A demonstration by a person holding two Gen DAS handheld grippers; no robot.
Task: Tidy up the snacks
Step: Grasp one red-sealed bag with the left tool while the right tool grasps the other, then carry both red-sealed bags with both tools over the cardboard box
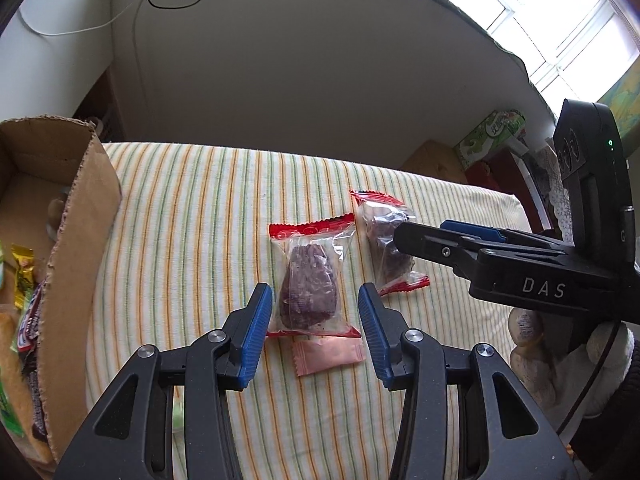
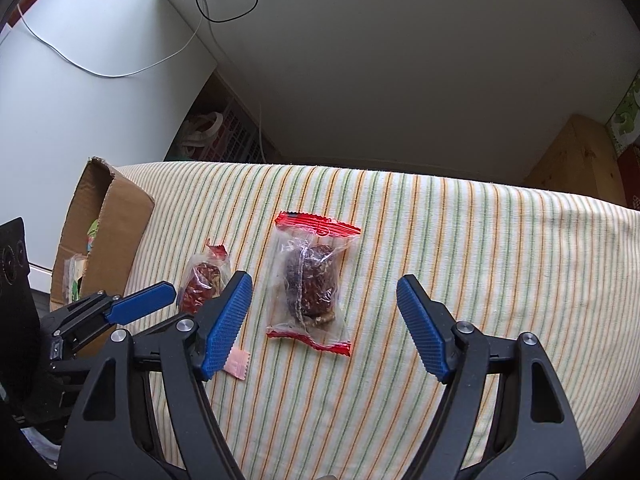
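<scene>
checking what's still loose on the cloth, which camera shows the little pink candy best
The left wrist view: the pink candy lies whole and unblocked between the left claw's fingers, just below a date packet. In the right wrist view only a corner peeks from behind the right claw's finger.

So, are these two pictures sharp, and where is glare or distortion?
Left wrist view: window blown out white, table edge bowed by the fisheye, date packet sharp. Right wrist view: even soft light, no glare, clear wrapper shows small reflections, striped tablecloth curves at the edges.
</scene>
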